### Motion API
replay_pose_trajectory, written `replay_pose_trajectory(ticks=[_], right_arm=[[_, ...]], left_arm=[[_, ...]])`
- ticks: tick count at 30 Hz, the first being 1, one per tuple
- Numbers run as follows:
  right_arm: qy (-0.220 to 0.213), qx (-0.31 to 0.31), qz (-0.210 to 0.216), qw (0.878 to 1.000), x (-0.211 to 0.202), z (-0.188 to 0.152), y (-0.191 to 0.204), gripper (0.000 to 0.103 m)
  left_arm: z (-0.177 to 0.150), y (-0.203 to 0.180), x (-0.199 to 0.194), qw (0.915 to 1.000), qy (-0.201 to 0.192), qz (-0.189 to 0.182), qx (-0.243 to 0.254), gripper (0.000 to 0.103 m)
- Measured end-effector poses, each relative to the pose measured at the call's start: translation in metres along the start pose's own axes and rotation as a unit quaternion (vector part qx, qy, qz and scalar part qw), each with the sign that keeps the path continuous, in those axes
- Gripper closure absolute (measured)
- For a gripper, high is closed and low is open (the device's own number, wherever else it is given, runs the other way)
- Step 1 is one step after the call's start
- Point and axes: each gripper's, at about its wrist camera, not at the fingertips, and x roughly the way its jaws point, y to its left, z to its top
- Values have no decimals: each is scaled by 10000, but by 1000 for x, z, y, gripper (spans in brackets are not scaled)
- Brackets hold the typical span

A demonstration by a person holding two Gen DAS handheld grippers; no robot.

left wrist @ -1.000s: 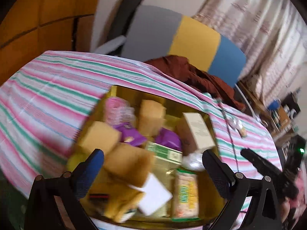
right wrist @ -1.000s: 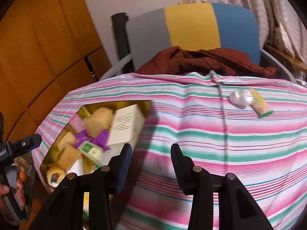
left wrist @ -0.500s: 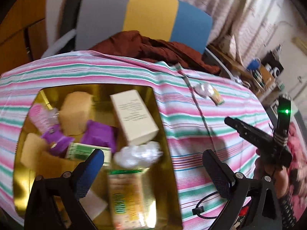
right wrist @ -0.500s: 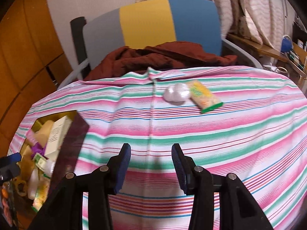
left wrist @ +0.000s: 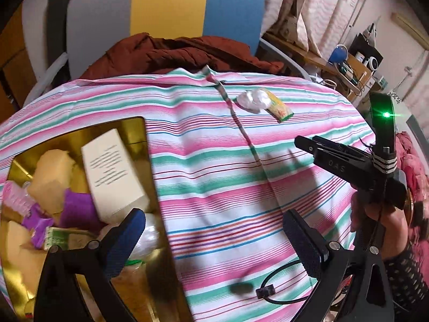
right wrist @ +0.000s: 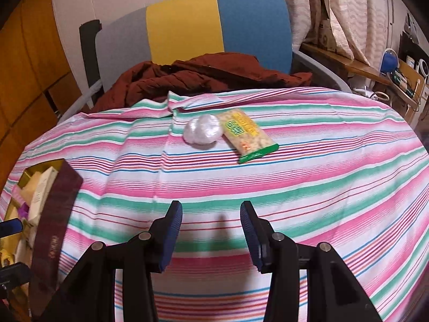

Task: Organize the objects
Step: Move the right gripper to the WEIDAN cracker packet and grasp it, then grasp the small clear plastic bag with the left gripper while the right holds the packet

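Two loose items lie on the striped surface near its far edge: a white plastic-wrapped bundle and a yellow-green snack packet, touching side by side, the packet on the right. Left hand-held gripper: jaws spread wide, nothing between them, its left pad over the right edge of the gold-lined box, its right pad over bare striped cloth. Right hand-held gripper: jaws partly open, empty, above the cloth, well short of the two loose items. Gold-lined box sits at the left end of the surface, dark maroon on its outer wall. Inside it: a cream carton lying tilted, tan sponge-like blocks, purple wrappers, a pink packet. Chair in grey, yellow and blue panels stands behind the surface, with a rust-brown garment heaped on its seat. Black cable loops on the cloth at the near edge
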Motion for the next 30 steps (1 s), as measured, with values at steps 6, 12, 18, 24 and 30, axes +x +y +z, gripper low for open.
replay_pose_trajectory(ticks=[6, 12, 18, 24, 30], right_arm=[[-2, -134, -197, 9997, 18, 11, -21, 52], [67, 9, -93, 9999, 44, 39, -48, 40], [399, -291, -78, 9987, 88, 75, -51, 39], [525, -650, 12, 9965, 116, 78, -44, 39], [154, -193, -18, 9997, 103, 61, -57, 51]], left_arm=[[7, -19, 14, 9998, 97, -14, 186, 0], [15, -33, 29, 9992, 215, -25, 333, 0], [19, -40, 39, 9986, 332, -15, 400, 0], [28, -42, 41, 9983, 299, 112, 480, 0], [54, -45, 58, 9984, 271, 140, 484, 0]])
